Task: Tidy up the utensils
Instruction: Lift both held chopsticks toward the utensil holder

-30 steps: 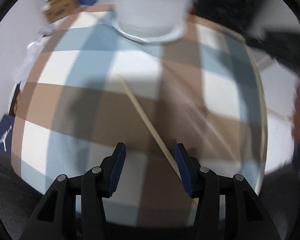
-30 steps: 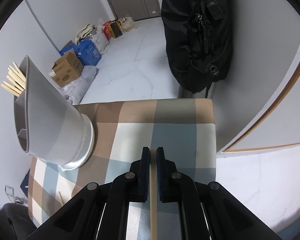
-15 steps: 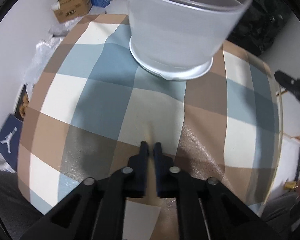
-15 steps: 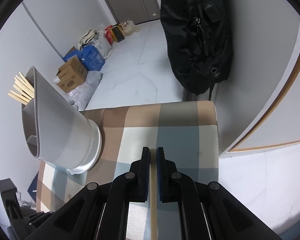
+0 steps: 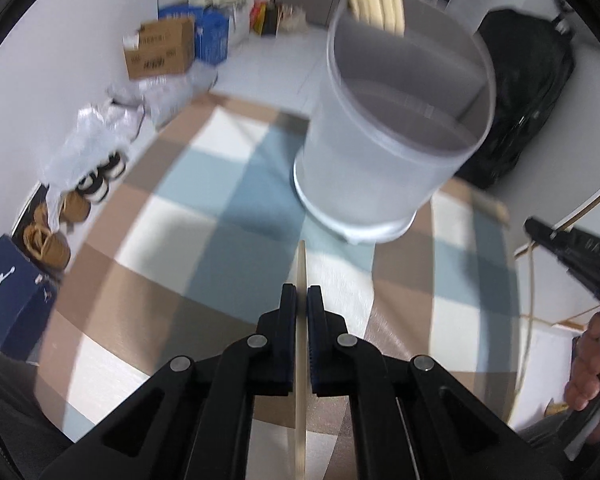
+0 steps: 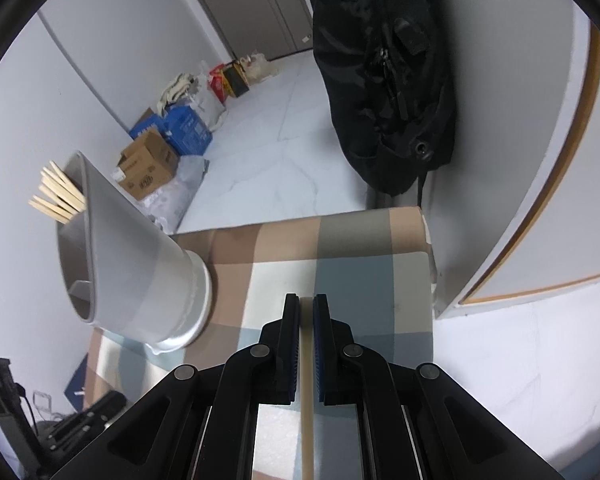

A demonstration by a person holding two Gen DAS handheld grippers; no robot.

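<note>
Beside a Jordan-logo box (image 5: 8, 296), each tool (image 5: 302, 300) (image 6: 306, 312) clamps 1 chopstick (image 5: 301, 268) (image 6: 306, 380).

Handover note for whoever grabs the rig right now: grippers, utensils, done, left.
Left gripper: shut on a chopstick, raised over the checked table, short of the holder.
Right gripper: shut on a second chopstick, off to the holder's right.
Done: several chopsticks stand in the far compartment.
Left: drop both held sticks into the holder; no loose ones visible.
</note>
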